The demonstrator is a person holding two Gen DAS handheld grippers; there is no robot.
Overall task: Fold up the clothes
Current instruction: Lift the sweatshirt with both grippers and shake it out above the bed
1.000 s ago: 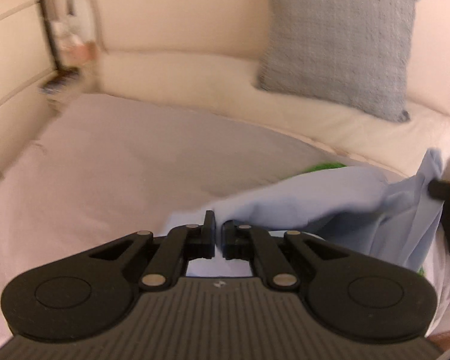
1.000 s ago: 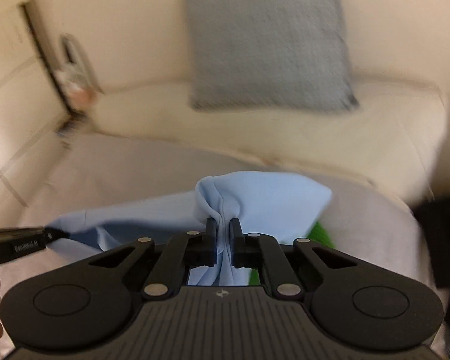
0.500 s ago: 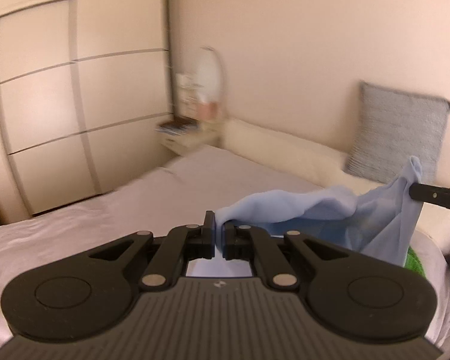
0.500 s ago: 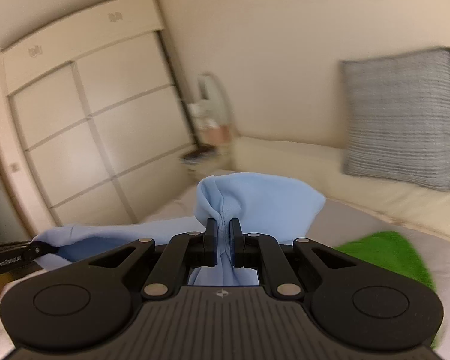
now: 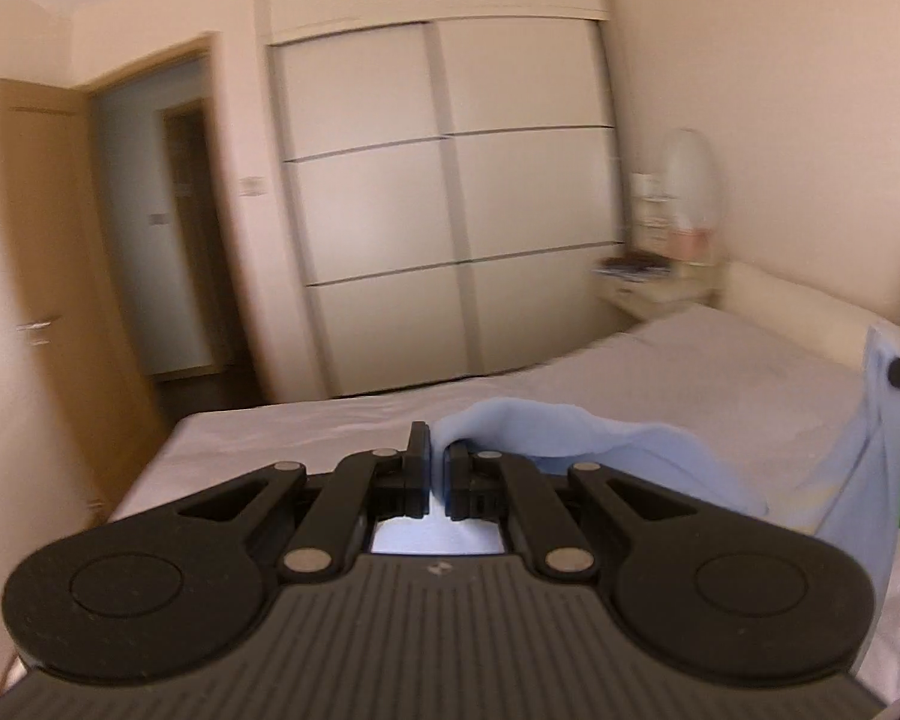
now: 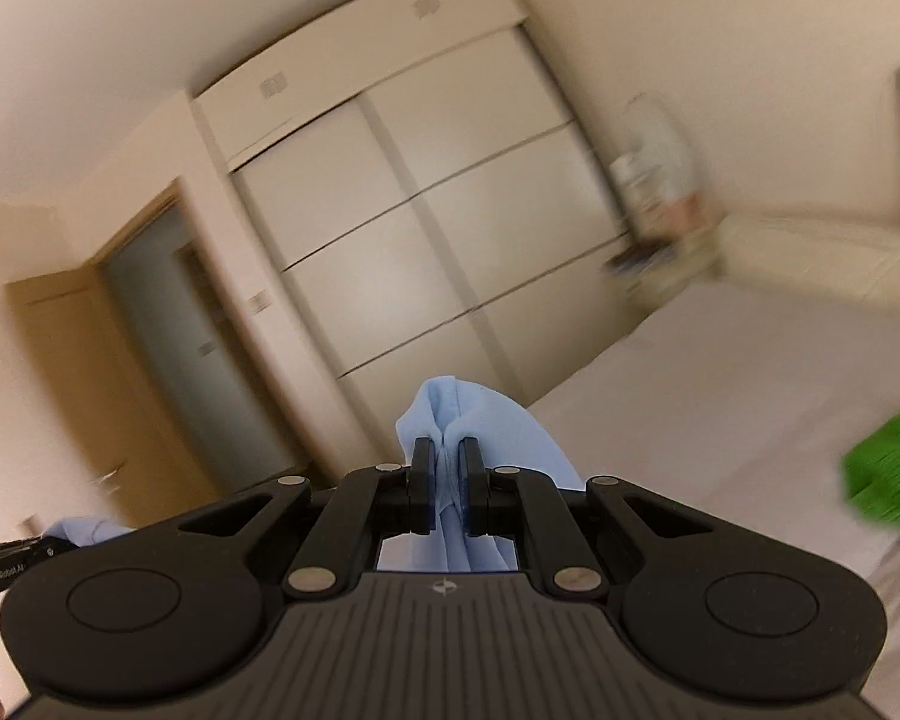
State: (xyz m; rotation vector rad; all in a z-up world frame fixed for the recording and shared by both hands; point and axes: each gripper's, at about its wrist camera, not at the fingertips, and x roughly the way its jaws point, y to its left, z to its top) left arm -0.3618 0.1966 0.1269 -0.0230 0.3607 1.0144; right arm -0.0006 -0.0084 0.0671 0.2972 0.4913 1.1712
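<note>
A light blue garment point(image 5: 630, 450) hangs in the air above the bed, stretched between my two grippers. My left gripper point(image 5: 438, 456) is shut on one edge of it, and the cloth trails off to the right toward the right gripper's tip at the frame edge. In the right wrist view my right gripper point(image 6: 447, 465) is shut on a bunched fold of the light blue garment point(image 6: 480, 420). The left gripper's black tip point(image 6: 12, 552) shows at the far left, holding the other end.
The bed point(image 5: 660, 372) with a pale grey sheet lies below. A green cloth point(image 6: 888, 468) lies on it to the right. A white sliding wardrobe point(image 5: 450, 210), an open wooden door point(image 5: 60, 270) and a bedside shelf point(image 5: 648, 282) stand beyond.
Both grippers have risen and swung left with the garment. The view went from the pillow and headboard to the wardrobe and door. Both grips are unchanged.
</note>
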